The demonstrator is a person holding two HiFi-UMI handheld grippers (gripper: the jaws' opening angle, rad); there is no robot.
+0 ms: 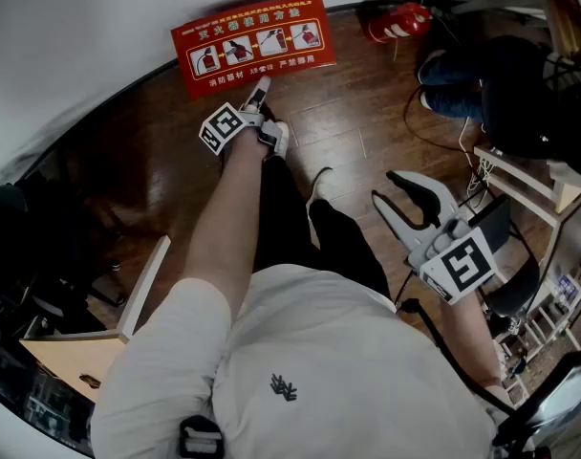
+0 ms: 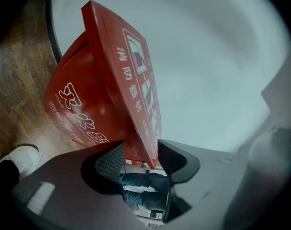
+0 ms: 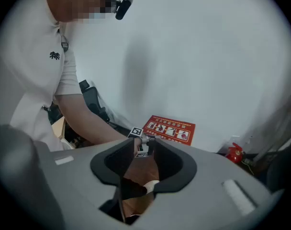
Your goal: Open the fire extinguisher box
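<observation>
The red fire extinguisher box (image 1: 252, 46) stands against the white wall, its lid printed with white instruction pictures. In the left gripper view the lid (image 2: 131, 80) stands tilted away from the box body (image 2: 73, 104), which bears large white characters. My left gripper (image 1: 262, 89) (image 2: 140, 162) reaches to the lid's near edge and holds that edge between its wide-set pads. My right gripper (image 1: 419, 208) (image 3: 144, 169) hangs back at the right, open and with nothing in it, looking toward the box (image 3: 169, 130) and the left gripper (image 3: 141, 140).
A red fire extinguisher (image 1: 396, 22) (image 3: 234, 152) lies on the wooden floor right of the box. A person in jeans (image 1: 462, 84) sits at the far right near a white shelf (image 1: 520, 175). A pale board (image 1: 138, 295) and dark clutter are at the left.
</observation>
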